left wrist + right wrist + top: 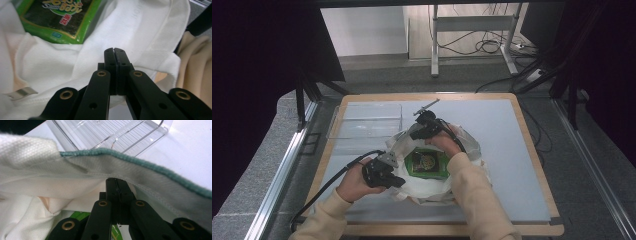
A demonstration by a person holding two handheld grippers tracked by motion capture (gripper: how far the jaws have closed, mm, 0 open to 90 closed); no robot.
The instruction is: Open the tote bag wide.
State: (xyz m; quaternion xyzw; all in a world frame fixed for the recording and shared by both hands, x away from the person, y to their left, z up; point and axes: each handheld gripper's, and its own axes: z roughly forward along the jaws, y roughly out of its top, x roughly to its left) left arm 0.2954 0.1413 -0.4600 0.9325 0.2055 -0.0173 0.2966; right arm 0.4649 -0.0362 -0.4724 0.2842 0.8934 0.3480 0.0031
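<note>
Field notes from my remote station, with the white cloth bag (432, 187) as my landmark. It is lying near the middle of the desk (512, 150), its mouth spread open and facing up.

The green snack packet (428, 164) is sitting flat inside the bag's mouth, label up. In the left gripper view I am seeing the same packet (58, 20) lying on the white fabric beyond the tongs.

The left tongs (398, 183) are working at the bag's near-left rim. In their own view the left tongs (115, 51) are standing fully closed, the two jaws meeting at the tips, and they are pinching a fold of the bag (140, 32); the hem is passing under them.

The right tongs (414, 134) are sitting at the bag's far rim, with the person's hand (443, 142) reaching across the opening. In their own view the right tongs (117, 183) are closed tight too, jaws together, and they are gripping the bag's edge just below its teal-trimmed hem (140, 161). A sliver of green is showing beneath them, inside the bag.

A clear plastic tray (367, 120) is resting on the desk just beyond the bag, toward the far left; the right gripper view is showing its ribbed floor (110, 132) past the hem.

Both cream sleeves (477, 200) are coming in from the near side of the bag.
</note>
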